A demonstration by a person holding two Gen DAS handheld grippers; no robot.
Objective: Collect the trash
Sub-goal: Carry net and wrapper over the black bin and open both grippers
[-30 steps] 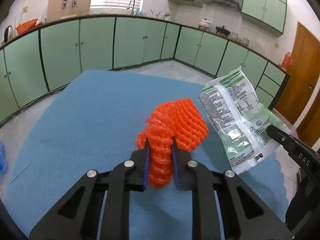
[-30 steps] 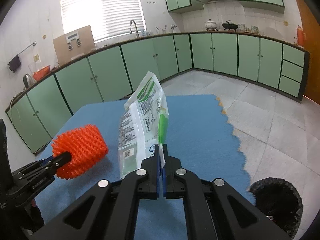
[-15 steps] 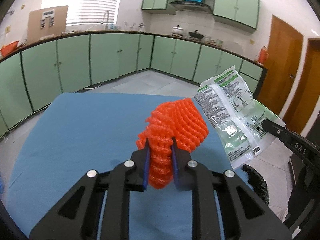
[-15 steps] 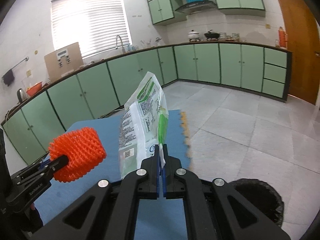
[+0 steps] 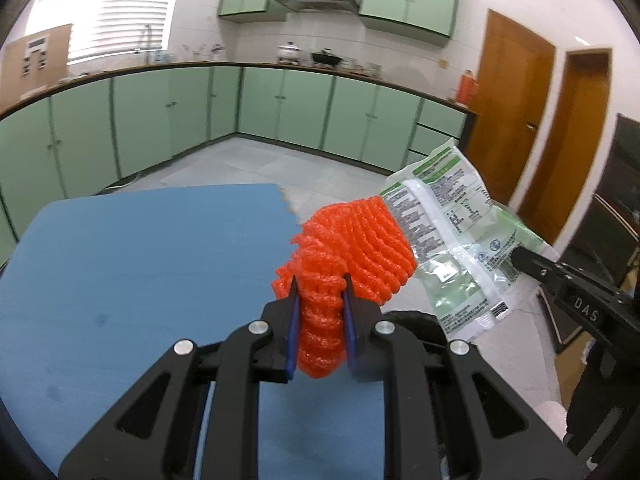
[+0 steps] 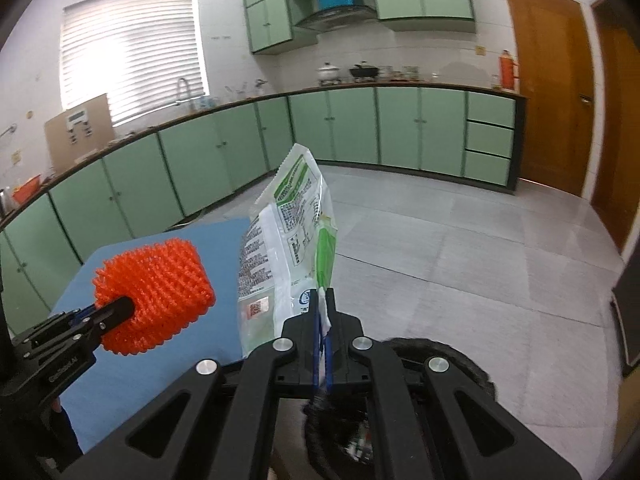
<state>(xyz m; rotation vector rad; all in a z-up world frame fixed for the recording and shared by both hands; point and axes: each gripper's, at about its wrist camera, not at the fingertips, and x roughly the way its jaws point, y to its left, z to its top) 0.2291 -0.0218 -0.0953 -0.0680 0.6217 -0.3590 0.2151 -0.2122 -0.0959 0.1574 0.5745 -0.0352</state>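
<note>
Left tongs (image 5: 320,300) angled downward, clamped on the orange foam net (image 5: 352,252), held past the edge of the blue counter (image 5: 140,260). Right tongs (image 6: 323,304) likewise tilted down, closed on the green-and-white wrapper (image 6: 288,240), held upright above the black trash bin (image 6: 460,360) on the floor.

The letters "DAS" are showing in white on the side of the right gripper (image 5: 516,255), at the right edge of the left wrist view. A short white marking is appearing on the left gripper (image 6: 120,306) at the lower left of the right wrist view, too blurred to read. The plastic wrapper (image 6: 288,256) is carrying dense printed text, round symbols and a code patch, all too small to read.
</note>
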